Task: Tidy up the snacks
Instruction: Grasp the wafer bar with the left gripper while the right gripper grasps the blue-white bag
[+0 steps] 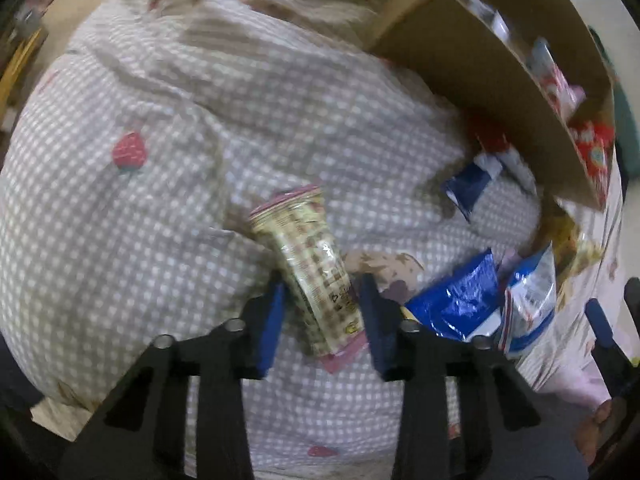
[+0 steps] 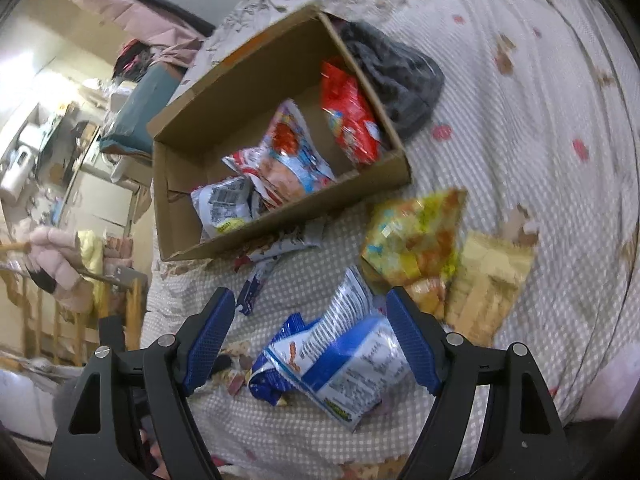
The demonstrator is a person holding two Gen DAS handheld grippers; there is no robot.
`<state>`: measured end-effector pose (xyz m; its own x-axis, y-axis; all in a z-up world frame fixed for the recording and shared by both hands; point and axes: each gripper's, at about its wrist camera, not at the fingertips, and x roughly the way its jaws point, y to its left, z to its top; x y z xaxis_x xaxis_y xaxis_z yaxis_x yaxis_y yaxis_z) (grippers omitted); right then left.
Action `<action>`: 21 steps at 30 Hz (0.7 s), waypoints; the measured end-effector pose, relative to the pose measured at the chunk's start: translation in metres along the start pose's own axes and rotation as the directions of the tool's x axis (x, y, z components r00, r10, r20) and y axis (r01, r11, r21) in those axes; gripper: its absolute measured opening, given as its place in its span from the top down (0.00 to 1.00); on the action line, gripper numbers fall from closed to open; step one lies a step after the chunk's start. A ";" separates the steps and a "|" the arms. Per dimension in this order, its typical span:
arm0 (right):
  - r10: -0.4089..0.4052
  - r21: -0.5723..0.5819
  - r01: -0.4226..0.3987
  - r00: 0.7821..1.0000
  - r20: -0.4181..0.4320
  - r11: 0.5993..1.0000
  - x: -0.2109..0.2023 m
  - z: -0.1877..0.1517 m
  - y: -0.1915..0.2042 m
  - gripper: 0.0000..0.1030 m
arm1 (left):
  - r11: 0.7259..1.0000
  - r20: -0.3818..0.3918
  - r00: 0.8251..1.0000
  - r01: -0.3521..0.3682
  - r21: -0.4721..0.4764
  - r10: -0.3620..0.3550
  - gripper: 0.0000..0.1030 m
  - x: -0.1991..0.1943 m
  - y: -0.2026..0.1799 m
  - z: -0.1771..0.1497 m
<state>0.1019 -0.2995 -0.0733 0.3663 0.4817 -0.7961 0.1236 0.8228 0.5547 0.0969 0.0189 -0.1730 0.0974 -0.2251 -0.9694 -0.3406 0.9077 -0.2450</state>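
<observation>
In the left wrist view my left gripper (image 1: pixel 320 312) has its blue pads on both sides of a long beige snack pack with pink ends (image 1: pixel 308 264); it looks shut on it above the checked bed cover. A cardboard box (image 1: pixel 480 72) stands at the upper right. In the right wrist view my right gripper (image 2: pixel 310 332) is open over a blue and white snack bag (image 2: pixel 340 364) lying on the cover. The cardboard box (image 2: pixel 280 216) beyond holds a red bag (image 2: pixel 352 120), a colourful bag (image 2: pixel 288 156) and a white bag (image 2: pixel 224 208).
Loose snacks lie by the box: a yellow bag (image 2: pixel 412 240), a gold pack (image 2: pixel 488 280), a dark blue packet (image 1: pixel 468 188), blue bags (image 1: pixel 460 300). A dark cloth (image 2: pixel 396 76) lies behind the box. Room furniture stands beyond the bed's left edge (image 2: pixel 60 160).
</observation>
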 end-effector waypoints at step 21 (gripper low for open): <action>0.010 0.220 0.042 0.973 -0.230 0.975 0.068 -0.028 -0.043 0.44 | 0.990 0.098 0.994 -0.058 0.129 0.046 0.88 -0.031 -0.045 0.001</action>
<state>0.0960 -0.2934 -0.1582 0.1461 0.5462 -0.8248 0.3389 0.7557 0.5605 0.1105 -0.0149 -0.1317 0.1727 -0.1476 -0.9739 -0.2223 0.9573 -0.1845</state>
